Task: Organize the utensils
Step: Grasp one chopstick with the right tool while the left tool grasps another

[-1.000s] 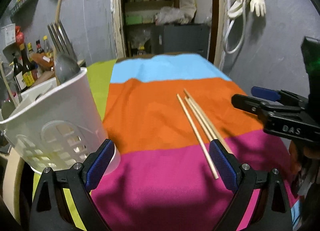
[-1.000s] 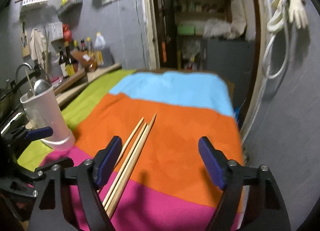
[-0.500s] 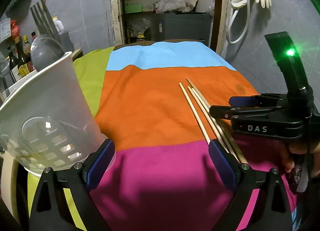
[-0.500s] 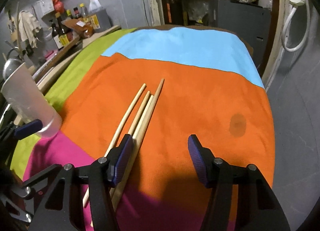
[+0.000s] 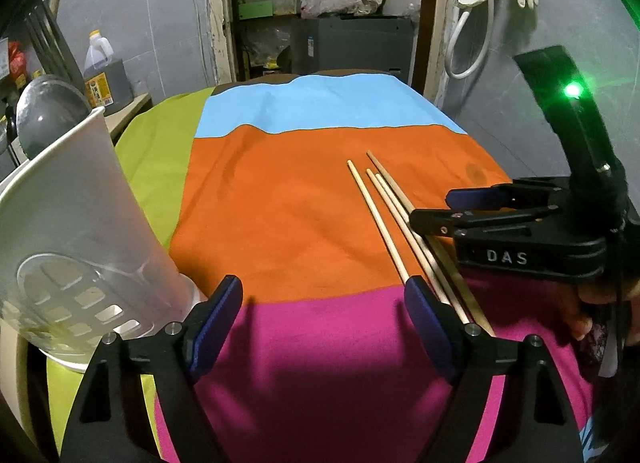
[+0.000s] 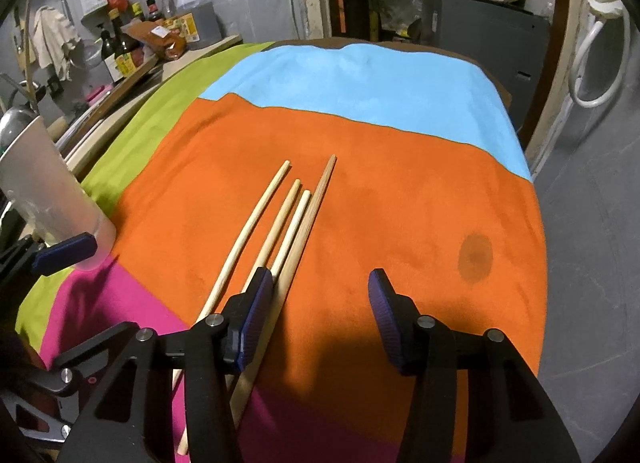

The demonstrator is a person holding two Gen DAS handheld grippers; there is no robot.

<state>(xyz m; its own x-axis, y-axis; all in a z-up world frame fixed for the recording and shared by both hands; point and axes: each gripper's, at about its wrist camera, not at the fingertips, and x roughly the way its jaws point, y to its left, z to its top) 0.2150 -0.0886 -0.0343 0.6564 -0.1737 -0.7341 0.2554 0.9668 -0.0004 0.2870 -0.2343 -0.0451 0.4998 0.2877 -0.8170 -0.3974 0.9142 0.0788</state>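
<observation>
Right hand-held gripper (image 6: 316, 303) closing beside 4 chopsticks (image 6: 280, 231), apparently gripping nothing; left hand-held gripper (image 5: 324, 303) closing, empty.

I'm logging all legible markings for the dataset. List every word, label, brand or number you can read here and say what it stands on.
"DAS": white letters on the black body of the right hand-held gripper, in the left wrist view.
Yellow label on the oil jug: too blurred to read.
Labels on the sauce bottles on the side counter: too small to read.
Yellow-labelled box by the bottles: print not legible.
Nothing else carries readable text.
</observation>
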